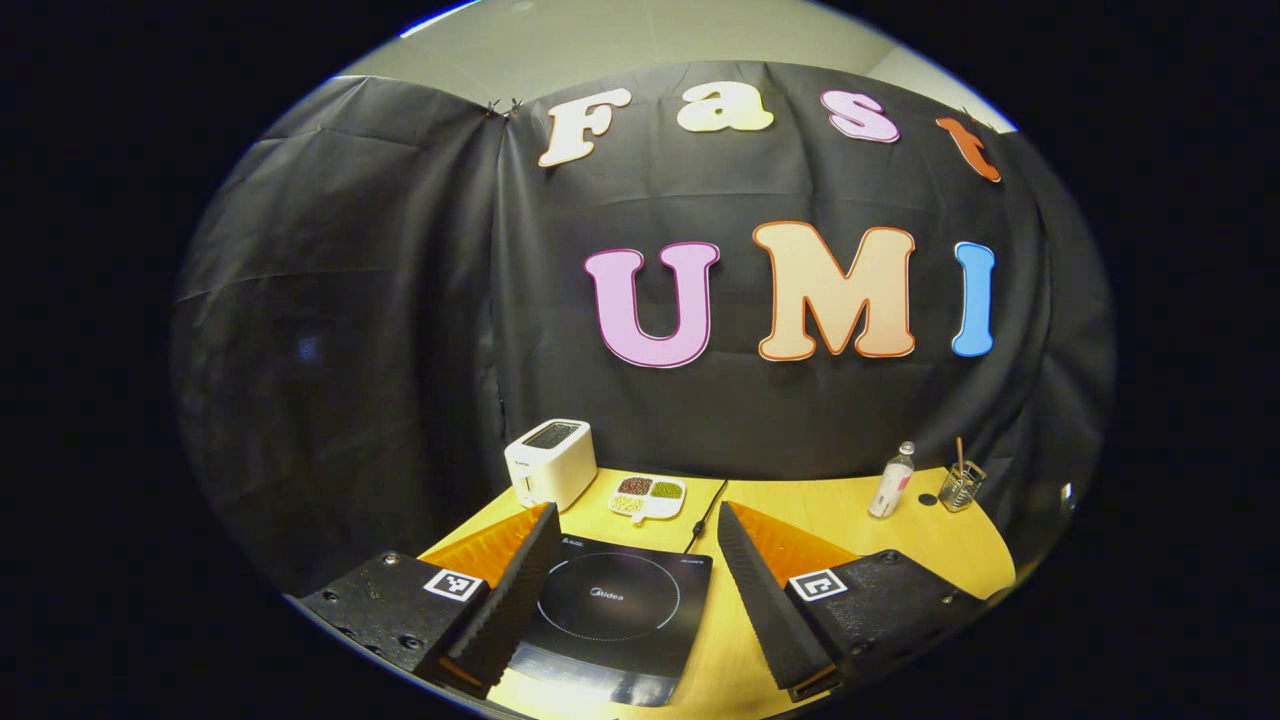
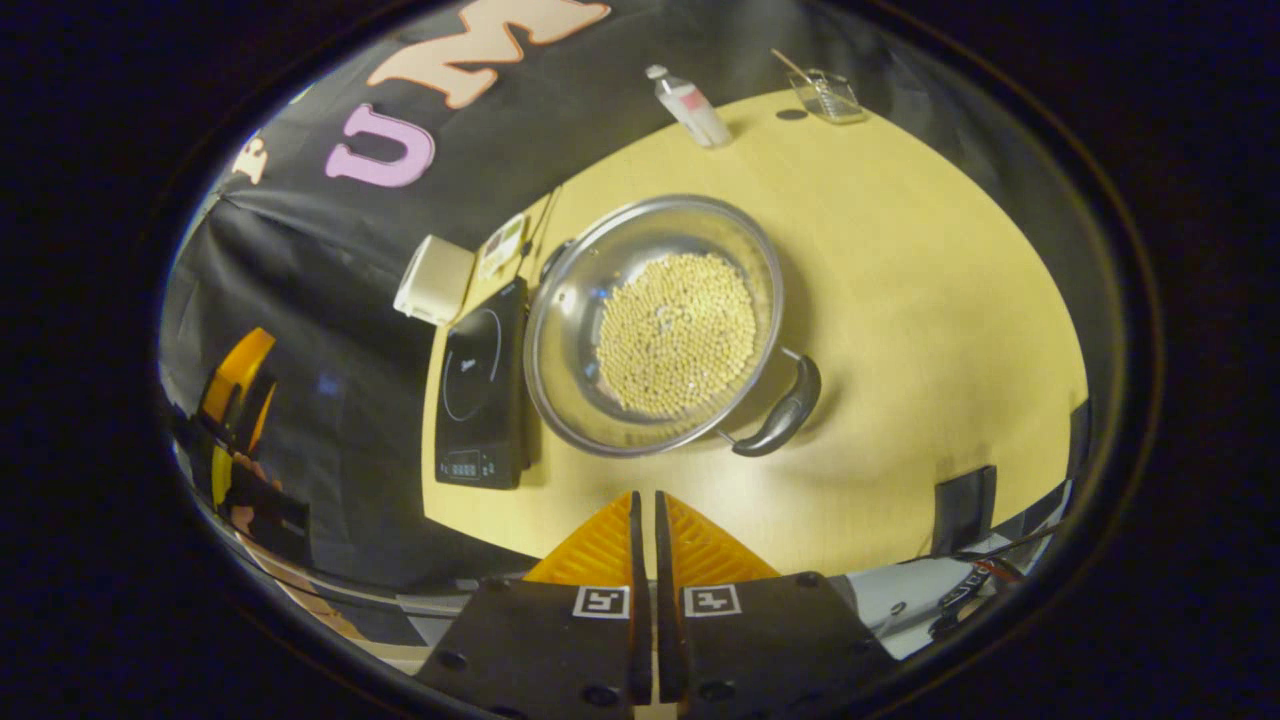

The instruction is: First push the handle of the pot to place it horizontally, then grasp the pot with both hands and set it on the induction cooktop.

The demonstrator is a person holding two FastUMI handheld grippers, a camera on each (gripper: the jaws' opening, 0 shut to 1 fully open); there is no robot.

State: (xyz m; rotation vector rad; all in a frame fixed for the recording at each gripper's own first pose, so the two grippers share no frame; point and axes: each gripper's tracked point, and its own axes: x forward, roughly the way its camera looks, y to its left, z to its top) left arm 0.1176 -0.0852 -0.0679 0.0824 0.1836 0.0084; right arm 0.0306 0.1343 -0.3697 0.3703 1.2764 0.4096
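Note:
A steel pot (image 2: 655,320) with pale beans in it stands on the yellow table (image 2: 920,300), its dark handle (image 2: 783,410) pointing toward the front right. The black induction cooktop (image 2: 480,385) lies just left of the pot. My right gripper (image 2: 645,500) hovers shut above the table's front edge, short of the pot, with nothing between its fingers. In the left gripper view, my left gripper (image 1: 635,520) stands open over the cooktop (image 1: 620,610), its fingers wide apart. The left gripper (image 2: 235,410) and the hand holding it also show at the far left of the right gripper view.
A white toaster (image 1: 550,462) and a divided dish of beans (image 1: 648,495) sit behind the cooktop. A small bottle (image 1: 892,482) and a glass holder with a stick (image 1: 962,487) stand at the back right. A power cord (image 1: 705,520) runs back from the cooktop.

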